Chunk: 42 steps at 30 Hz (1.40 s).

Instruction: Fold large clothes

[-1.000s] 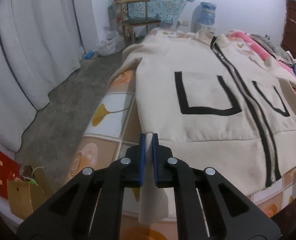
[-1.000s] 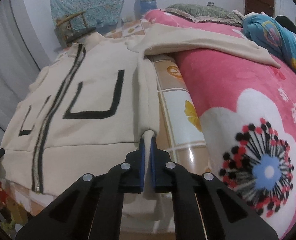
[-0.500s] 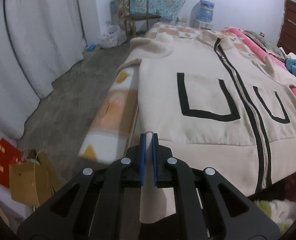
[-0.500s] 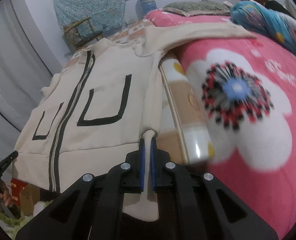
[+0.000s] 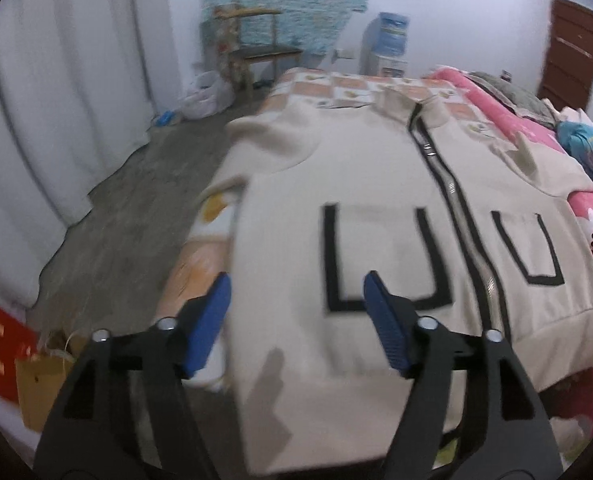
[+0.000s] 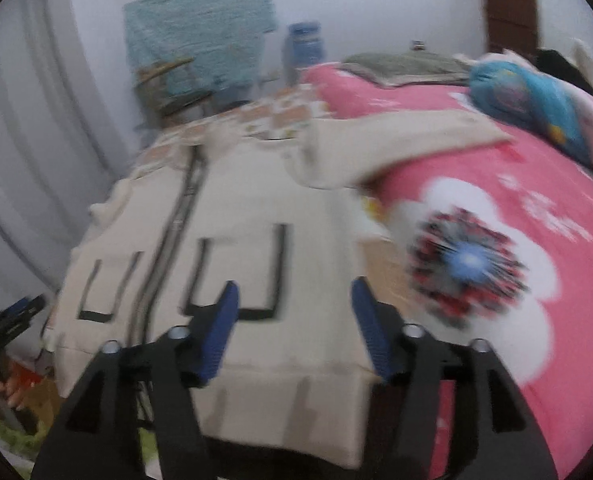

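A cream zip-up jacket [image 5: 376,184] [image 6: 232,208] with black pocket outlines lies face up on the bed, its hem hanging over the near edge. In the left wrist view my left gripper [image 5: 296,286] hovers above the jacket's left hem corner, its jaws opening with nothing pressed between the blue pads. In the right wrist view my right gripper [image 6: 294,294] hovers over the right hem corner, its jaws opening too, free of the cloth. One sleeve [image 6: 396,140] stretches right across the pink blanket. The left gripper [image 6: 12,316] shows at that view's left edge.
A pink flowered blanket [image 6: 496,240] covers the bed's right side, with a blue bundle [image 6: 536,100] on it. On the floor to the left are paper bags [image 5: 36,376], white curtains [image 5: 56,100], a wooden chair [image 5: 256,52] and a water dispenser [image 5: 388,48].
Both grippers let go of the jacket's hem corners and opened wide. Both rose and drew back, so more of the jacket shows. The hem dropped over the bed edge.
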Each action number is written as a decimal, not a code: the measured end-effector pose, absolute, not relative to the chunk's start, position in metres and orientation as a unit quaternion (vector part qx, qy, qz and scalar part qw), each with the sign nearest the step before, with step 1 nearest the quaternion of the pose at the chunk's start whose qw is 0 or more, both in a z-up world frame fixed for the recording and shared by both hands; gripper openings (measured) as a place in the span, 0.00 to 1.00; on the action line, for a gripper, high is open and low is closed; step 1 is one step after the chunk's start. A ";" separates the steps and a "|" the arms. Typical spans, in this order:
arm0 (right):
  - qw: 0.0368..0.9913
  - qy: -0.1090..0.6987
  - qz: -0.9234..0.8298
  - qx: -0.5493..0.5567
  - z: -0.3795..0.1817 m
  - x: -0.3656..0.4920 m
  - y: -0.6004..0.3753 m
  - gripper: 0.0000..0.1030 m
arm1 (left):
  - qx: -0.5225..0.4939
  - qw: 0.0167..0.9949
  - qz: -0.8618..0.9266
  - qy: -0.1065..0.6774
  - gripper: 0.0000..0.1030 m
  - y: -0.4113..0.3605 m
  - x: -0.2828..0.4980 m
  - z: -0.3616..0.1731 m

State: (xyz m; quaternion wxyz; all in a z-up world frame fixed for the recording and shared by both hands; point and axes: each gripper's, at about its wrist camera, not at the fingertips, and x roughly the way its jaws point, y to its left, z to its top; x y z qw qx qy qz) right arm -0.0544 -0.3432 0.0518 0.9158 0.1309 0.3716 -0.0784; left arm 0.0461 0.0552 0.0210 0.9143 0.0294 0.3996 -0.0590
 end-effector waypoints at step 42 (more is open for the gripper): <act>0.868 0.494 -0.031 0.029 -0.033 0.129 -0.260 0.94 | 0.067 0.866 -0.109 0.484 0.93 0.002 0.152 -0.054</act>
